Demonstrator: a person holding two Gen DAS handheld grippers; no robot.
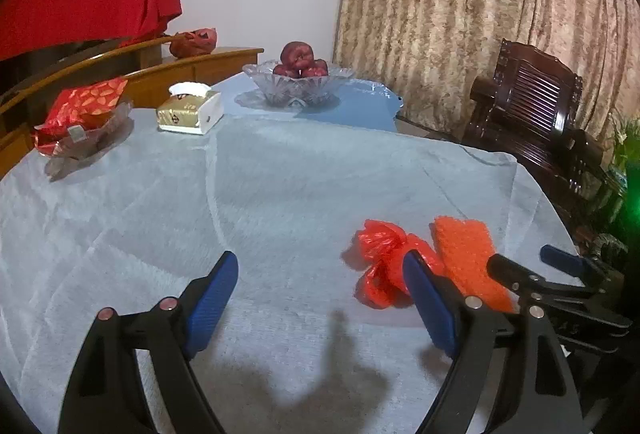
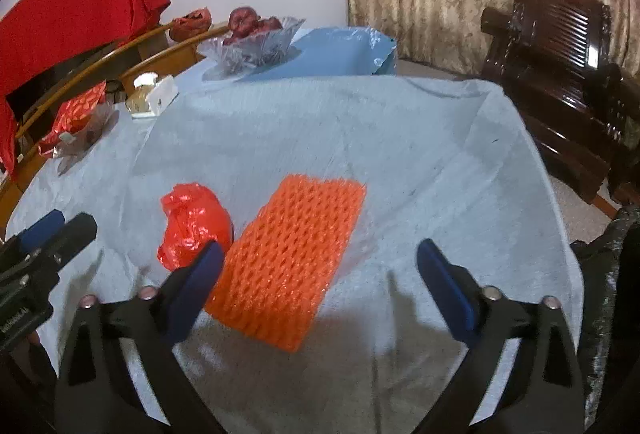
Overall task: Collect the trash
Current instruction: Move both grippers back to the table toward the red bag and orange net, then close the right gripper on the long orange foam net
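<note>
A crumpled red plastic bag (image 1: 380, 262) lies on the pale blue tablecloth (image 1: 280, 185), with an orange foam fruit net (image 1: 466, 254) flat just right of it. My left gripper (image 1: 320, 274) is open and empty above the cloth, its right finger in front of the bag. My right gripper (image 1: 520, 262) shows at the right edge of that view. In the right wrist view the bag (image 2: 196, 224) and net (image 2: 296, 258) lie close ahead. My right gripper (image 2: 320, 262) is open and empty, the net between its fingers and partly under the left one. The left gripper (image 2: 52, 226) shows at the left edge.
A glass bowl of red fruit (image 1: 298, 75) stands at the far end. A tissue box (image 1: 188, 111) and a glass dish with a red packet (image 1: 84, 121) stand at the far left. A dark wooden chair (image 1: 532, 113) stands right of the table. A black bag (image 2: 604, 294) hangs at the right edge.
</note>
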